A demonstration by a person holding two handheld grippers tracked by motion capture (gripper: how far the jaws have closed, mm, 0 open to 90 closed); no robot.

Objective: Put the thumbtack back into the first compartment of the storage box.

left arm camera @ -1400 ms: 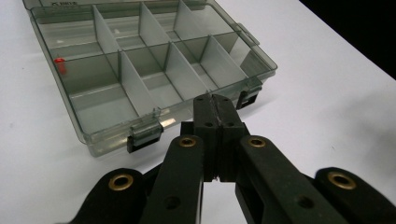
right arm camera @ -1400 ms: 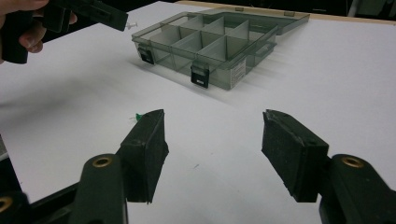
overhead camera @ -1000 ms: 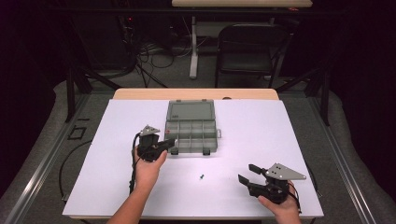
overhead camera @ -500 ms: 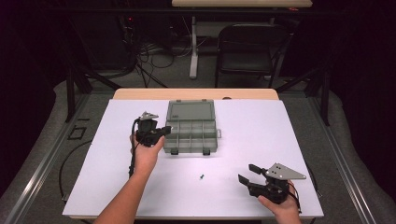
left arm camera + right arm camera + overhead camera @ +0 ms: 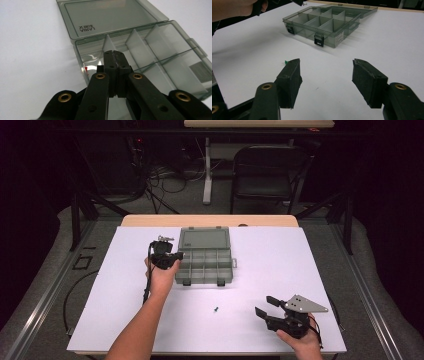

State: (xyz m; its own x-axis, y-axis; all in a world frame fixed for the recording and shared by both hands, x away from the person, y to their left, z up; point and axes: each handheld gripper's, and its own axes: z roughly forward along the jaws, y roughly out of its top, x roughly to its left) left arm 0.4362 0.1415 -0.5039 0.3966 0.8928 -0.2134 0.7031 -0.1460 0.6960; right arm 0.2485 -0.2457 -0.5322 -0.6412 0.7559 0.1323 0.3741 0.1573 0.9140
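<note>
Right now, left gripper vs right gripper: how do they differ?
1. Jaws: the left gripper has its jaws shut, pads together. The right gripper has its jaws wide apart.
2. Place: the left gripper is over the left end of the open box. The right gripper is at the table's near right corner, well clear of the box.
Shared: both are black and hand-held.
</note>
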